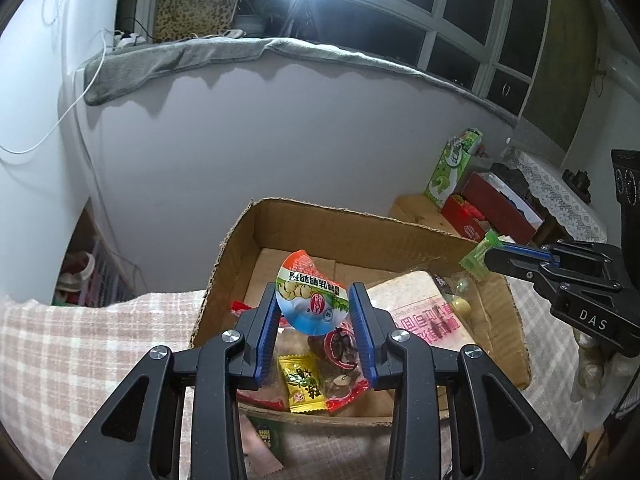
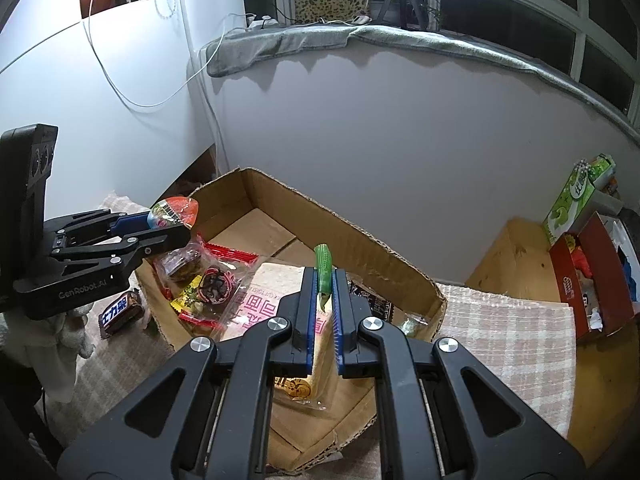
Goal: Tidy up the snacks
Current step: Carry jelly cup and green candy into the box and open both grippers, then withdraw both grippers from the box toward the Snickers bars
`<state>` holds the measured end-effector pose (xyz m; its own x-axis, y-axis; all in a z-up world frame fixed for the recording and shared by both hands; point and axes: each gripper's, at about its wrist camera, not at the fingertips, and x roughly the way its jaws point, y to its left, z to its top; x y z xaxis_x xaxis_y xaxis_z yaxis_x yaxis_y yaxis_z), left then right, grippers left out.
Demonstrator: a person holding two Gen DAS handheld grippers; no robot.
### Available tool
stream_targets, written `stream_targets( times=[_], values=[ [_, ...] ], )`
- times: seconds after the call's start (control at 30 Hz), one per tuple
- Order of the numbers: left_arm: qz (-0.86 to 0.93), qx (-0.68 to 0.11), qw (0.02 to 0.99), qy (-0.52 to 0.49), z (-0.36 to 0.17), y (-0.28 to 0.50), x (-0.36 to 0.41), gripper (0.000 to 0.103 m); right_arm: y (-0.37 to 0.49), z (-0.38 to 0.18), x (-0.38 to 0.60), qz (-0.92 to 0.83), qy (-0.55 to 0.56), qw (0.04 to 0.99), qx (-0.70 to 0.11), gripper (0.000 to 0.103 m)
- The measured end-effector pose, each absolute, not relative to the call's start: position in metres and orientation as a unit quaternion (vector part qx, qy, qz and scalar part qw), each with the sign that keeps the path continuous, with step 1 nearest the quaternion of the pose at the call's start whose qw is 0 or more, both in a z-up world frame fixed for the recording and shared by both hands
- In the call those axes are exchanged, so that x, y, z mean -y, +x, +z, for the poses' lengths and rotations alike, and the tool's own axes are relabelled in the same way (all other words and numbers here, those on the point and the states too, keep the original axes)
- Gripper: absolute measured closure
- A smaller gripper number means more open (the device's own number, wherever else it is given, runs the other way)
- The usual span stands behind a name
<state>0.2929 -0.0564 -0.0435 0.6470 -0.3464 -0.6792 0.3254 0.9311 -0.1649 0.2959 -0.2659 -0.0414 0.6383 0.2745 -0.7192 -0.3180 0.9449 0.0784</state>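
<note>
An open cardboard box sits on a checked cloth and holds several snack packets: a yellow packet, red-edged clear packets and a pink-printed bag. My left gripper is shut on a round jelly cup with a blue, green and orange lid, held above the box's near side; it also shows in the right wrist view. My right gripper is shut on a small green candy wrapper above the box; it also shows in the left wrist view.
A brown chocolate bar lies on the cloth left of the box. A red box and a green carton stand on the wooden surface at the right. A wall rises behind the box.
</note>
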Motion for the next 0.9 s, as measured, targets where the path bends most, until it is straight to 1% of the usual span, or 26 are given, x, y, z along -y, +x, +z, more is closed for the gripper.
stream_targets(
  times=[0.03,0.07,0.1,0.13,0.17,0.6,0.9],
  values=[
    [-0.184,-0.379,0.907,-0.013,-0.043,0.294,0.057,0.068,0.296,-0.041,0.265,0.163,-0.029,0.905,-0.391,0.081],
    [-0.183,-0.380,0.907,-0.013,-0.044,0.295,0.057,0.061,0.294,-0.040,0.265,0.159,-0.031,0.907,-0.388,0.060],
    [-0.182,-0.380,0.907,-0.012,-0.044,0.294,0.056,0.053,0.294,-0.038,0.265,0.156,-0.032,0.910,-0.384,0.036],
    [-0.181,-0.379,0.907,-0.011,-0.044,0.294,0.057,0.051,0.291,-0.036,0.266,0.153,-0.032,0.914,-0.375,0.028],
    [-0.180,-0.378,0.908,-0.008,-0.043,0.292,0.057,0.051,0.289,-0.033,0.266,0.152,-0.033,0.916,-0.369,0.023],
    [-0.179,-0.367,0.913,-0.010,-0.028,0.273,0.052,0.051,0.269,-0.017,0.264,0.141,-0.044,0.921,-0.360,0.021],
    [-0.179,-0.352,0.919,-0.015,-0.010,0.238,0.039,0.051,0.230,-0.005,0.257,0.142,-0.055,0.921,-0.358,0.021]
  ],
)
